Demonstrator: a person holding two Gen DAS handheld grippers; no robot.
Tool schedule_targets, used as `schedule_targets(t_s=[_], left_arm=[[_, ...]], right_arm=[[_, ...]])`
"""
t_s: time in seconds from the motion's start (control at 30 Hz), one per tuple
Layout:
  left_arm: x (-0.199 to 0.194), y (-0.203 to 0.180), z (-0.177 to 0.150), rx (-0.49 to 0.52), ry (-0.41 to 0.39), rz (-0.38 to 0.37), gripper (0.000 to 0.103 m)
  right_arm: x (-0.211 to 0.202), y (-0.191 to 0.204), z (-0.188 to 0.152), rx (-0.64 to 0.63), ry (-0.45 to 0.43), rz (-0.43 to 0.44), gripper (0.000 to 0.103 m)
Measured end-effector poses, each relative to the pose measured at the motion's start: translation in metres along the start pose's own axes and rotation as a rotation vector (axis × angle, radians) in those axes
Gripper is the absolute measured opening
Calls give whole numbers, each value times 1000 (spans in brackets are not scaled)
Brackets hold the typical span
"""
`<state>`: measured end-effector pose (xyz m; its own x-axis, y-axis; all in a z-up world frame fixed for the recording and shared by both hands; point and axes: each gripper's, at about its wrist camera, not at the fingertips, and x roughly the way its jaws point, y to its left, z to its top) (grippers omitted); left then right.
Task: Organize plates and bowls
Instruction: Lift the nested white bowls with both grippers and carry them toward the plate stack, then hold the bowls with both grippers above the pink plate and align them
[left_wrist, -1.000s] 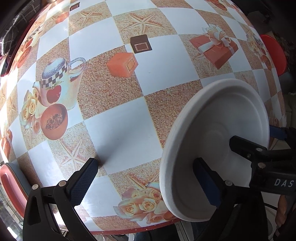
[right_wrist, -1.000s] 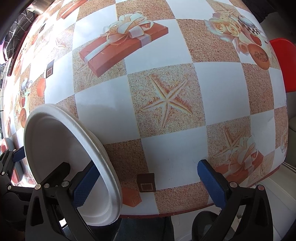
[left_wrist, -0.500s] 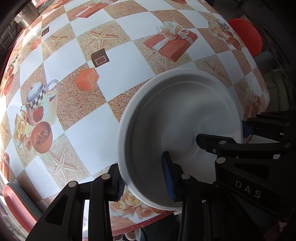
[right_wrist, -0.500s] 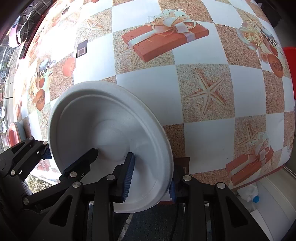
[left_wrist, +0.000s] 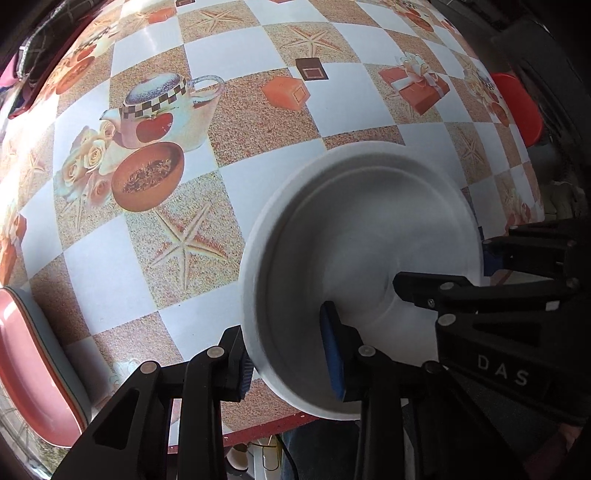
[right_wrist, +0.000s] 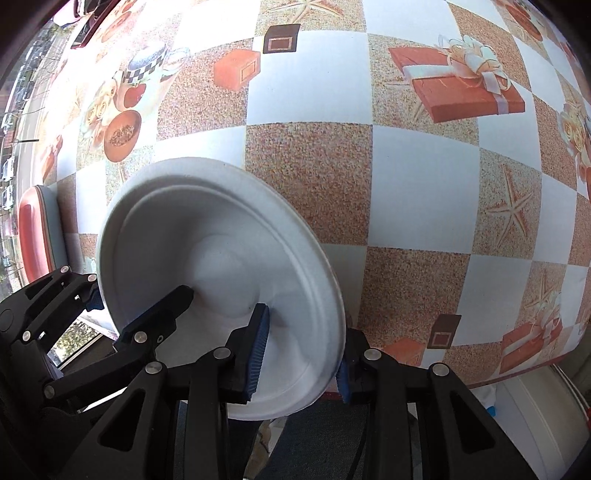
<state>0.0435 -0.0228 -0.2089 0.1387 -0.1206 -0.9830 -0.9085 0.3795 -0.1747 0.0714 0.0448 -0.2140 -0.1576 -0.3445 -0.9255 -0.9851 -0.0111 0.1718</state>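
Item: one white plate, round, shallow, with a raised rim and a plain matte surface, held tilted above the near edge of the table and gripped from two sides at once. Left claw: black frame with blue pads, clamped on the plate's rim, one pad seen pressed to the inner face and the other set behind the rim's outer side. Right claw: same build, likewise clamped on the plate's rim at the opposite side, one blue pad laid on the inner face and the other just behind the edge; in the left wrist view its black fingers are seen reaching in over the plate from the right. Table covering: a checked cloth of white and sandy-brown squares, printed with starfish, a checked teapot with an apple, roses, a brown bowl of grains, orange and brown cubes and red gift boxes with cream bows. Pink plate: a second dish with a pale rim, seen at the left edge of the table, well apart from the white plate. Red stool: a round red seat noted beyond the far right side of the table
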Motion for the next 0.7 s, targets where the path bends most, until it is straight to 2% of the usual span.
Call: schedule_targets(t_s=[0.2,0.57,0.7], left_arm=[[-4,27,-20,-54,-12,1,35],[-47,81,-32,-178,-145,55,35],[-69,85,-33,-229,-193,79,35]], right_arm=[[1,49,5,-91,23,-33,34],[-28,133,33,-231,-40,-72,34],[-41,160,37,-273,-67,-83,34]])
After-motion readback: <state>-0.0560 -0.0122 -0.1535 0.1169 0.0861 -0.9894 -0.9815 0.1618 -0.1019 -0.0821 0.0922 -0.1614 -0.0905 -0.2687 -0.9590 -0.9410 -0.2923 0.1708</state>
